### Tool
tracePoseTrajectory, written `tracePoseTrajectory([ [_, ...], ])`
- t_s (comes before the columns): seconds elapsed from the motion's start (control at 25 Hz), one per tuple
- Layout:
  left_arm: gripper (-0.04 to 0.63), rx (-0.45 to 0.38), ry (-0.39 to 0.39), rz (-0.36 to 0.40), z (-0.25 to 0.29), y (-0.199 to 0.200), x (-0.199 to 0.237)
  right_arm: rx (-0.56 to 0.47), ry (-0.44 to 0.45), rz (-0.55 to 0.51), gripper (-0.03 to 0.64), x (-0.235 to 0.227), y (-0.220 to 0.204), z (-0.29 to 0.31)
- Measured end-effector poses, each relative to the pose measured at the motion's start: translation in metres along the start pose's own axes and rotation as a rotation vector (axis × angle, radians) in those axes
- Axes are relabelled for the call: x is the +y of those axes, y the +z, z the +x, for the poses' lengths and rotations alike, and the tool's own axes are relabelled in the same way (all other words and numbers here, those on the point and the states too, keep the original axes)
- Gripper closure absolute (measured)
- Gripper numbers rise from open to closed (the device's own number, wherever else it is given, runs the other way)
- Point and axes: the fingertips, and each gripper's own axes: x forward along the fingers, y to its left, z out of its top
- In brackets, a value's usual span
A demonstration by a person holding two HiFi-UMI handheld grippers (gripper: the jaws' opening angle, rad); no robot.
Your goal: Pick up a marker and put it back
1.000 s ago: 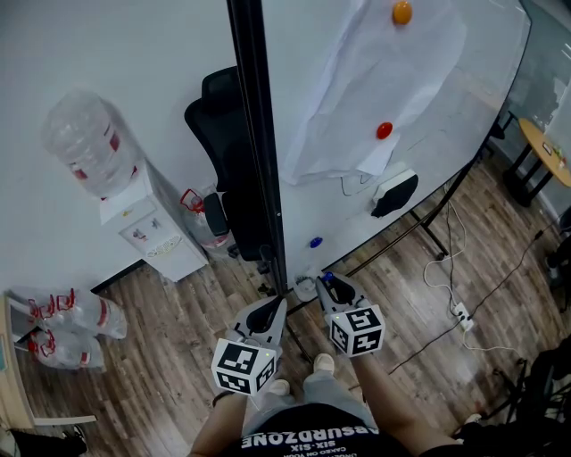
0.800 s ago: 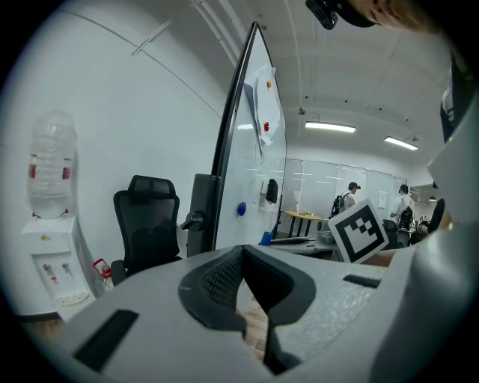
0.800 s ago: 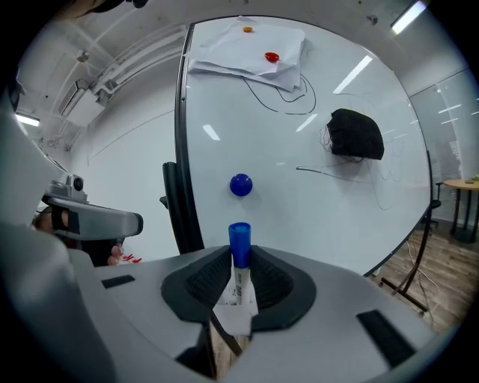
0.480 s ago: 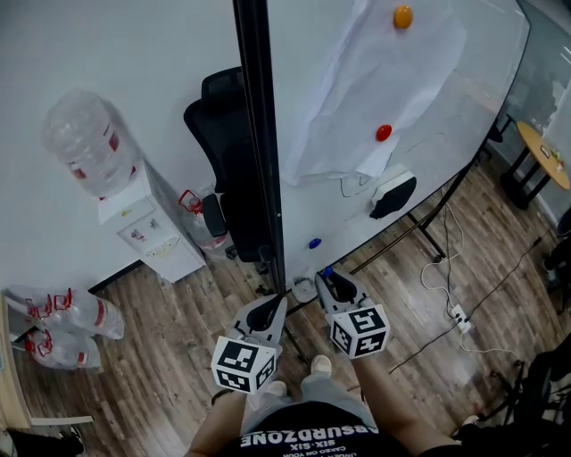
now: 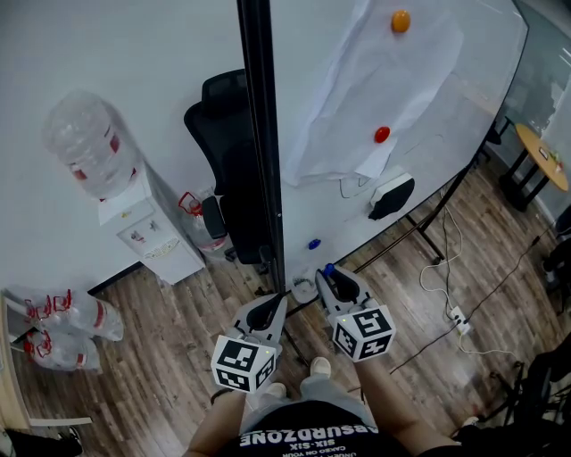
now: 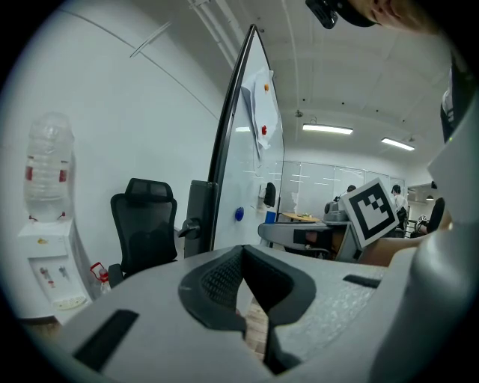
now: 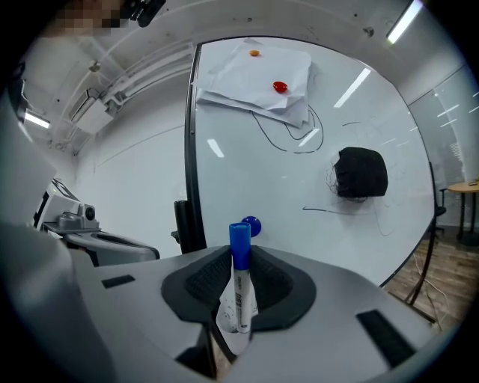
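A white marker with a blue cap stands upright between the pads of my right gripper, which is shut on it. In the head view that gripper hovers low in front of the whiteboard, with the marker's blue cap poking out toward the board's lower edge. My left gripper hangs beside it, near the board's black frame post. In the left gripper view its jaws meet with nothing between them.
On the whiteboard are a blue magnet, a black eraser, a red magnet, an orange magnet and a paper sheet. A black office chair and water dispenser stand left. Cables lie on the floor.
The right gripper with the marker has drifted slightly to the right. The left gripper has stayed in place.
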Motion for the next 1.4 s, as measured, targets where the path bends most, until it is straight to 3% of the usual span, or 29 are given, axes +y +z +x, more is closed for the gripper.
tracePoseTrajectory([
  [0.72, 0.588, -0.008, -0.027, 0.013, -0.005, 0.004, -0.005, -0.104, 0.027, -0.003, 0.543, 0.019, 0.040, -0.030],
  [1.4, 0.588, -0.009, -0.080, 0.033, -0.009, 0.007, -0.015, -0.139, -0.012, 0.015, 0.543, 0.024, 0.043, -0.063],
])
